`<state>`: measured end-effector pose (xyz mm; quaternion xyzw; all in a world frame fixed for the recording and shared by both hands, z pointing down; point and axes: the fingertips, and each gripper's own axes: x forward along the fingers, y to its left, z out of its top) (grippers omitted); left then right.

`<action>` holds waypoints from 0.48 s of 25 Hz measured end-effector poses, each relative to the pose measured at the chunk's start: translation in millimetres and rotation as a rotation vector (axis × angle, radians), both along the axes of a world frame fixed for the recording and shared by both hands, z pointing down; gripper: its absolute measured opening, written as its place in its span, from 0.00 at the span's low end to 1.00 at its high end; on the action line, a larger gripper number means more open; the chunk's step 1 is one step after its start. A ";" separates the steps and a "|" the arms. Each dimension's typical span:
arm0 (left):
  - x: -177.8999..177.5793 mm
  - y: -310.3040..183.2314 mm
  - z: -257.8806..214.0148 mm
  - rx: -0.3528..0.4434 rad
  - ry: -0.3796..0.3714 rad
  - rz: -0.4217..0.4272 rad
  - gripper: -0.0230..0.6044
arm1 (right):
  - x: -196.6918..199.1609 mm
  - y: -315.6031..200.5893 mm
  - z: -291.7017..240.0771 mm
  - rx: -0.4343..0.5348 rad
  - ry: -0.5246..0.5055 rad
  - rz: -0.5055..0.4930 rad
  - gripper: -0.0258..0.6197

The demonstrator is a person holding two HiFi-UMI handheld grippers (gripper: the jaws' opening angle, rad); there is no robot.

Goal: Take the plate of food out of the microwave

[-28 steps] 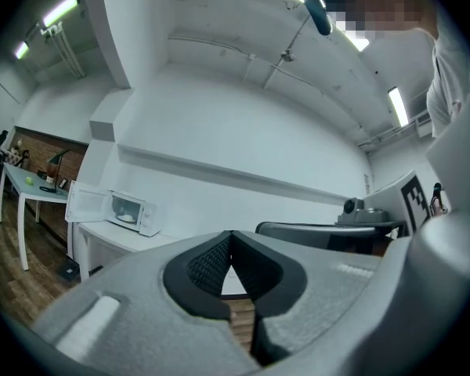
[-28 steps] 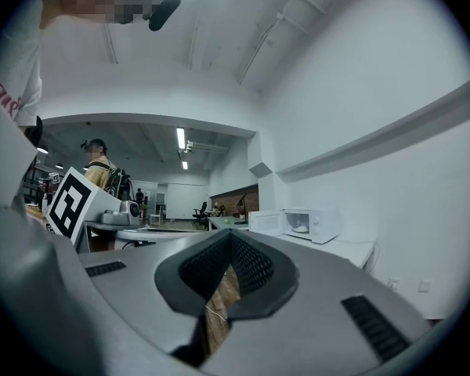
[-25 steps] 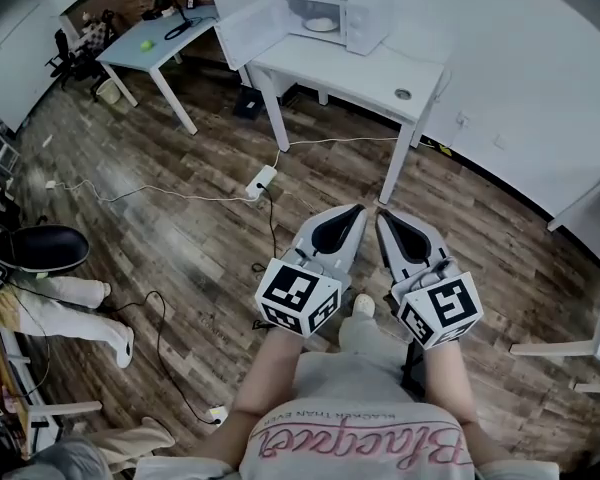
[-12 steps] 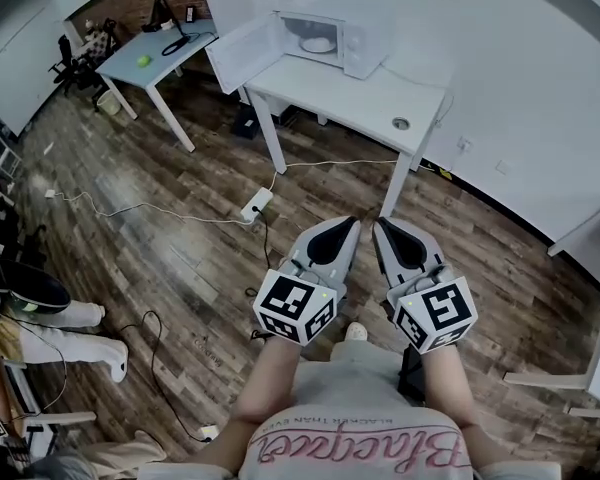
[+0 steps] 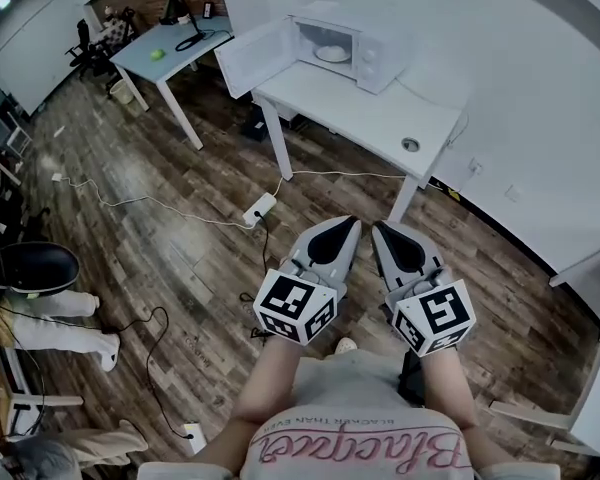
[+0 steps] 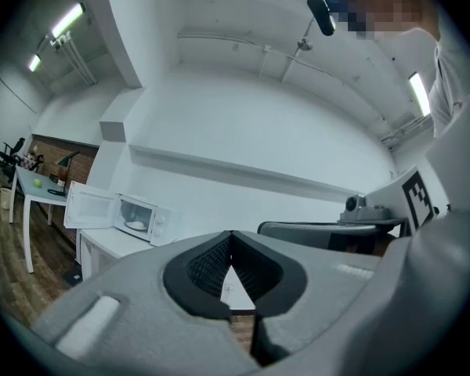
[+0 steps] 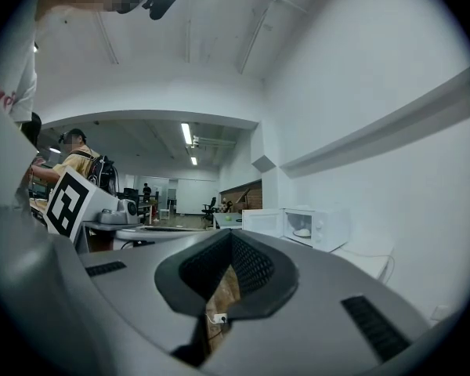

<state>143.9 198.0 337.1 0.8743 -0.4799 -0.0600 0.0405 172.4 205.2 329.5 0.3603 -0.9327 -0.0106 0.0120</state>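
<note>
A white microwave [image 5: 355,43] stands on a white table [image 5: 365,113] far ahead, with its door [image 5: 252,54] swung open to the left. Inside it lies a white plate [image 5: 332,54] with pale food. My left gripper [image 5: 347,223] and right gripper [image 5: 379,226] are held side by side in front of the body, well short of the table, above the wooden floor. Both are shut with nothing in them. The left gripper view shows the microwave [image 6: 139,214] small at the left; in the right gripper view the microwave [image 7: 312,227] is at the right.
A power strip [image 5: 260,208] and cables lie on the floor before the table. A second table [image 5: 170,53] with a green ball stands at the back left. A seated person's legs [image 5: 55,313] are at the left. White furniture [image 5: 590,258] lines the right wall.
The table and microwave have come a little closer and shifted right in the head view. Both grippers stay shut and side by side.
</note>
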 end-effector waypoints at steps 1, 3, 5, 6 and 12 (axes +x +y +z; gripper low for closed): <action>1.0 -2.6 0.9 -0.003 -0.001 -0.005 0.05 | 0.8 -2.0 0.8 0.001 0.002 -0.007 0.05; 2.6 -6.5 1.5 -0.008 -0.006 -0.013 0.05 | 1.8 -5.1 1.5 0.003 0.005 -0.023 0.05; 3.2 -8.9 1.1 -0.013 -0.011 -0.019 0.05 | 2.8 -7.4 1.6 0.000 0.001 -0.029 0.05; 3.3 -10.0 0.7 -0.013 -0.014 -0.023 0.05 | 3.2 -8.4 1.5 -0.002 -0.003 -0.031 0.05; 1.2 -16.4 0.9 0.002 -0.022 -0.077 0.05 | 6.9 -13.2 6.3 -0.016 -0.020 -0.044 0.05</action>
